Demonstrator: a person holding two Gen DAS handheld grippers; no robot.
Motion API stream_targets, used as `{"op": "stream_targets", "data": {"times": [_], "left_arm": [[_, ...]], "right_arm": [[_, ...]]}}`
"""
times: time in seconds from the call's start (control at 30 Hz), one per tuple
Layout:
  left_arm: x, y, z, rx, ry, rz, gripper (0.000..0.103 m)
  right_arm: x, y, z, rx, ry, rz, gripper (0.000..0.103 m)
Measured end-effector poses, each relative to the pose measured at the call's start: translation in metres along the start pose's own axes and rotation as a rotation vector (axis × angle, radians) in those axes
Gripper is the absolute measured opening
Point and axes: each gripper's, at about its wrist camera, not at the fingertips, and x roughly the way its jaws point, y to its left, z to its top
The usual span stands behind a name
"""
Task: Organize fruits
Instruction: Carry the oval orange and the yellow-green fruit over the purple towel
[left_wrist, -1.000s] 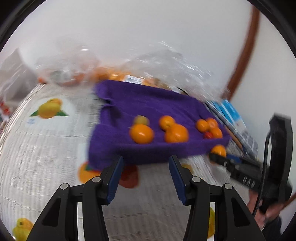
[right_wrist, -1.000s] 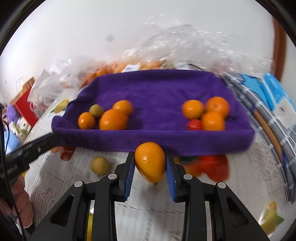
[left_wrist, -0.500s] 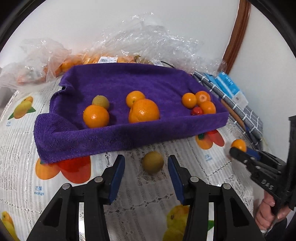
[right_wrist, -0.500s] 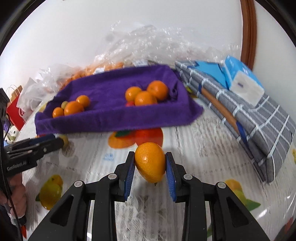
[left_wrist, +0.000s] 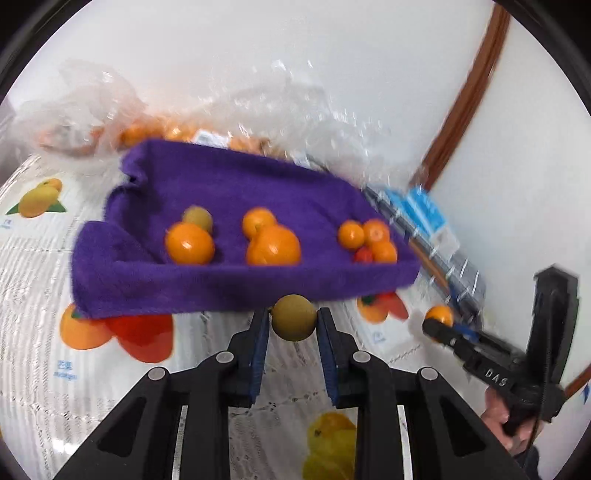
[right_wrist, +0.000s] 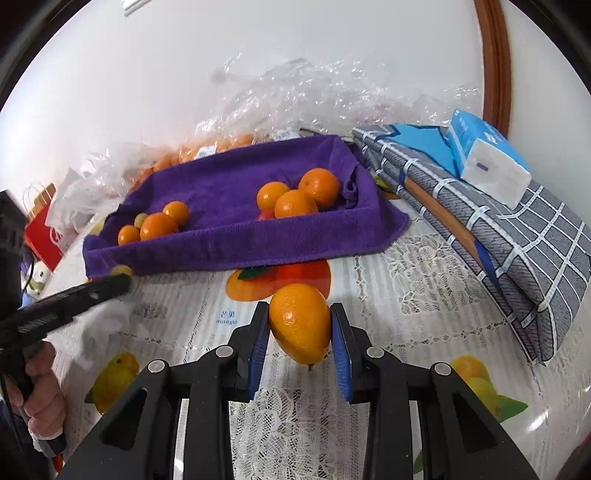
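Observation:
My left gripper (left_wrist: 293, 325) is shut on a small yellow-green fruit (left_wrist: 293, 318), held just in front of the purple towel tray (left_wrist: 207, 284). The tray holds several oranges (left_wrist: 273, 245), a second green fruit (left_wrist: 198, 218) and a small red fruit (left_wrist: 364, 254). My right gripper (right_wrist: 300, 332) is shut on an orange (right_wrist: 301, 326), held above the tablecloth, to the front right of the tray (right_wrist: 236, 243). The right gripper also shows in the left wrist view (left_wrist: 439, 325), and the left gripper shows in the right wrist view (right_wrist: 118, 280).
Clear plastic bags of oranges (right_wrist: 221, 144) lie behind the tray against the wall. A folded grey checked cloth (right_wrist: 517, 236) with a blue tissue pack (right_wrist: 484, 155) lies at the right. A red paper bag (right_wrist: 42, 236) stands at the far left. The fruit-print tablecloth (right_wrist: 406, 295) covers the table.
My left gripper has closed on the yellow-green fruit that lay between its fingers and lifted it. My right gripper still holds the orange, to the tray's right.

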Motion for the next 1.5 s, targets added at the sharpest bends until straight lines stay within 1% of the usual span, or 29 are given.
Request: {"op": "stream_targets", "data": {"times": [0.13, 0.27, 0.43, 0.53, 0.67, 0.73, 0.8, 0.9, 0.93, 1.03, 1.13, 1.33, 1.5], "left_arm": [[0.003, 0.003, 0.001, -0.024, 0.014, 0.002, 0.025], [0.000, 0.005, 0.001, -0.039, -0.011, -0.010, 0.025], [-0.009, 0.000, -0.001, -0.010, -0.046, -0.020, 0.025], [-0.014, 0.003, -0.001, -0.024, -0.070, -0.002, 0.025], [-0.019, 0.008, 0.002, -0.044, -0.074, 0.037, 0.025], [-0.026, 0.011, 0.004, -0.053, -0.081, 0.051, 0.025], [-0.031, 0.015, 0.006, -0.076, -0.071, 0.068, 0.025], [-0.039, 0.021, 0.011, -0.098, -0.067, 0.080, 0.025], [-0.043, 0.023, 0.013, -0.101, -0.071, 0.085, 0.025], [-0.051, 0.027, 0.020, -0.101, -0.063, 0.130, 0.025], [-0.057, 0.029, 0.027, -0.099, -0.062, 0.141, 0.025], [-0.071, 0.035, 0.050, -0.090, -0.085, 0.174, 0.025], [-0.066, 0.045, 0.073, -0.100, -0.085, 0.184, 0.025]], "right_arm": [[-0.002, -0.001, 0.000, 0.009, -0.009, 0.004, 0.032], [-0.003, 0.005, 0.000, -0.015, -0.014, 0.013, 0.032], [-0.006, 0.003, 0.000, -0.010, -0.030, 0.030, 0.032], [-0.007, 0.002, 0.000, -0.008, -0.026, 0.038, 0.032], [-0.005, 0.008, 0.006, 0.003, 0.009, 0.074, 0.032], [-0.011, 0.014, 0.012, -0.009, -0.014, 0.072, 0.032], [-0.017, 0.022, 0.022, -0.028, -0.038, 0.067, 0.032], [-0.022, 0.031, 0.032, -0.047, -0.052, 0.069, 0.032], [-0.023, 0.034, 0.035, -0.053, -0.059, 0.067, 0.032], [-0.024, 0.038, 0.040, -0.055, -0.065, 0.067, 0.032], [-0.022, 0.040, 0.047, -0.040, -0.060, 0.070, 0.032], [-0.018, 0.044, 0.065, -0.044, -0.068, 0.044, 0.032], [-0.006, 0.044, 0.081, -0.036, -0.074, 0.011, 0.032]]}}
